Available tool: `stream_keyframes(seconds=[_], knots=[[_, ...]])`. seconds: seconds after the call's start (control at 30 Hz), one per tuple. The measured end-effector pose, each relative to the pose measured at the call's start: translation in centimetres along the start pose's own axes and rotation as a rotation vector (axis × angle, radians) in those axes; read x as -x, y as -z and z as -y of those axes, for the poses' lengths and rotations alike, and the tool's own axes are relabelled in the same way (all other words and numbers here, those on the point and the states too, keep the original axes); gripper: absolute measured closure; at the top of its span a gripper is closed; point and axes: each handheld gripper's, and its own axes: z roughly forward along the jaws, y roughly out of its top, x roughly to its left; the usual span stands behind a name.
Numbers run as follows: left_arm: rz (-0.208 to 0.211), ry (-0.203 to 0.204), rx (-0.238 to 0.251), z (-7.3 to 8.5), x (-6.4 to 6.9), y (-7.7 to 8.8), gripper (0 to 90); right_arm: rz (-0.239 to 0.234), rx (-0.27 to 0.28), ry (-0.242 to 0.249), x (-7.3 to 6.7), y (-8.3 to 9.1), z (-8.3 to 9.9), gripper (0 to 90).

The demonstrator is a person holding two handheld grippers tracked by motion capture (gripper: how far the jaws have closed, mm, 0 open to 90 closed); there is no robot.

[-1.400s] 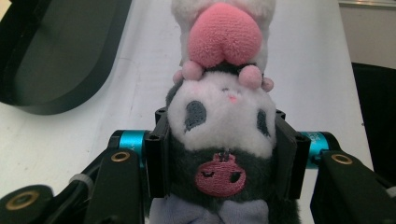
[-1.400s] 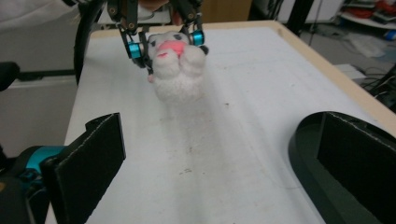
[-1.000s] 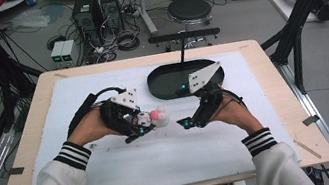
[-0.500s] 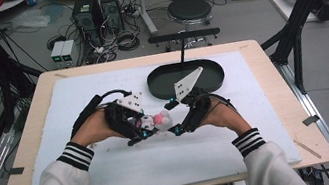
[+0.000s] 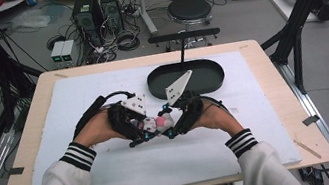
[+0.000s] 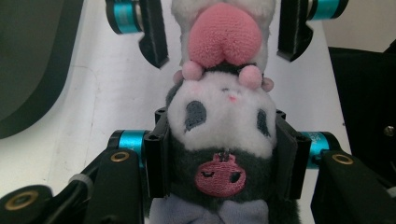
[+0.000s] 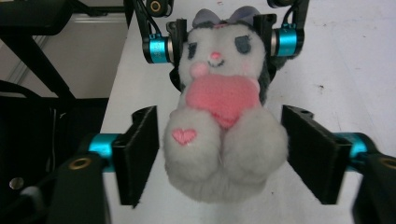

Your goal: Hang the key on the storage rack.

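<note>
Now left gripper [image 6: 223, 154] clamps plush toy's [image 5: 157, 123] head; right gripper [image 7: 224, 161], jaws closing around its legs near tray [image 5: 185, 80], not touching yet; next, pinch.

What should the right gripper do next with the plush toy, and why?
Probably finish closing the right gripper on the plush toy. Its jaws have just been closing and flank the toy's feet, with a gap on at least one side, while the left gripper clamps the head.
</note>
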Motion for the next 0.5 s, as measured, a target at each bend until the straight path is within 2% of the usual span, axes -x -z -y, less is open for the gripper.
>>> stream_keyframes(seconds=[0.03,0.13,0.27,0.3,0.4,0.5], knots=[[0.001,0.003,0.004,-0.01,0.04,0.01,49.3,-0.013,-0.012,0.019,0.03,-0.15,-0.04,45.1],[-0.003,0.0,-0.004,0.07,0.06,0.03,49.1,0.011,-0.027,0.016,-0.14,-0.35,-0.16,49.7],[0.003,0.006,0.008,0.35,0.03,-0.04,48.2,0.023,-0.038,0.037,-0.34,-0.4,-0.26,52.0],[-0.004,0.026,0.024,0.55,-0.08,-0.19,45.7,0.025,-0.039,0.033,-0.32,-0.35,-0.23,52.6],[-0.005,0.043,0.041,0.71,-0.13,-0.35,41.3,0.031,-0.039,0.03,-0.17,-0.27,-0.15,52.8],[-0.001,0.039,0.058,0.83,-0.3,-0.28,36.3,0.034,-0.035,0.023,-0.14,-0.13,-0.14,52.9]])
